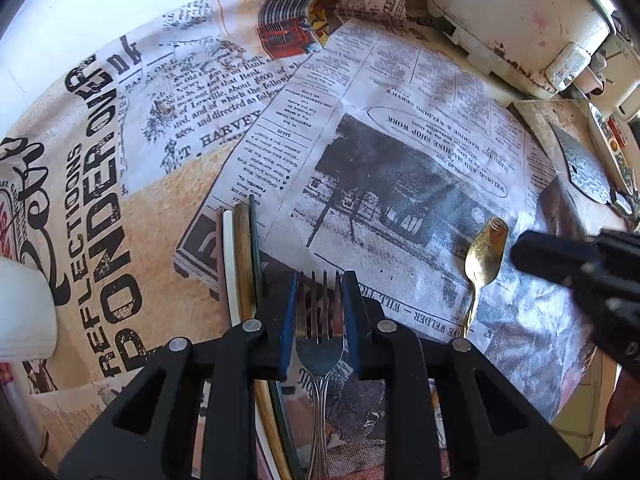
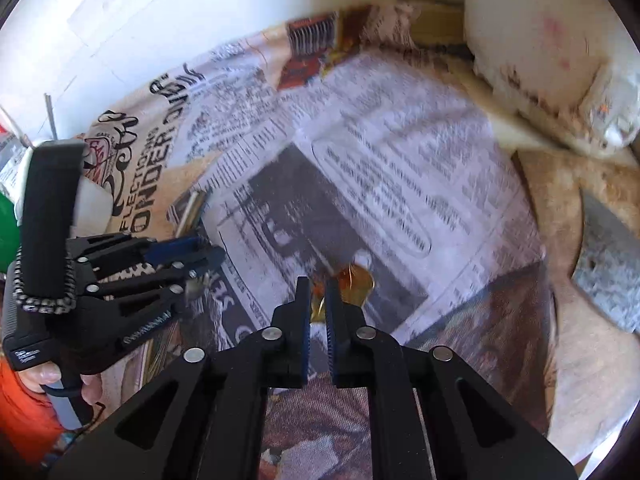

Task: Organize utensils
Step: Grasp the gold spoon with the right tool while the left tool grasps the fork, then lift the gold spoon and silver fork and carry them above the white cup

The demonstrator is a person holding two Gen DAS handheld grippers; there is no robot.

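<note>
A silver fork lies between the fingers of my left gripper, tines pointing away; the blue pads stand just outside the tines, so the jaws look open around it. Several chopsticks lie side by side just to its left. A gold spoon lies on the newspaper-print cloth to the right. In the right wrist view my right gripper is nearly shut with the gold spoon between and just beyond its tips. The left gripper shows there at the left.
A white, rust-stained appliance stands at the back right. A worn wooden board with a metal blade lies at the right. A white cup stands at the left edge. A wall runs along the back.
</note>
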